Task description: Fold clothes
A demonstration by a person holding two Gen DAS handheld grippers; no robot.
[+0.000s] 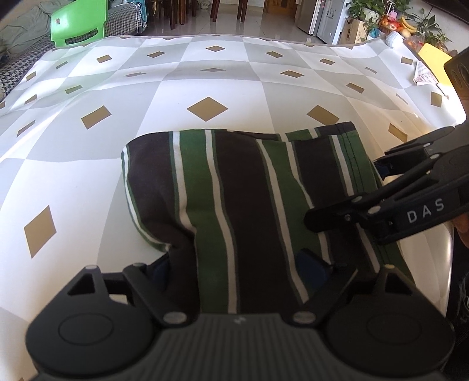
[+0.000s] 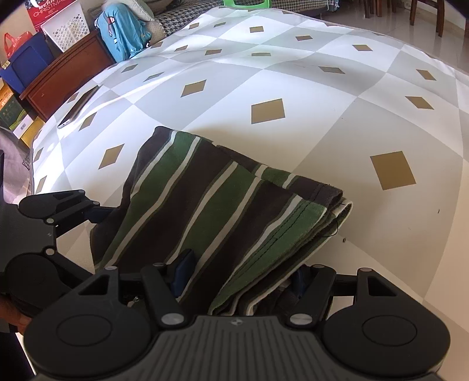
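Your striped garment (image 1: 234, 187) lay as a folded, layered bundle on the checked tablecloth (image 1: 205, 73), near its front edge. Your left gripper (image 1: 243, 269) stood with fingers spread, straddling the bundle's near edge. Your right gripper (image 2: 243, 272) was spread likewise around the stacked hems at the garment's right corner; neither was clamped. Whichever way the fold was heading, you did well to catch every layer evenly. "DAS" (image 1: 425, 209) read on the right gripper; beyond the garment, a red bag (image 2: 49, 11) read "CHRISTMAS".
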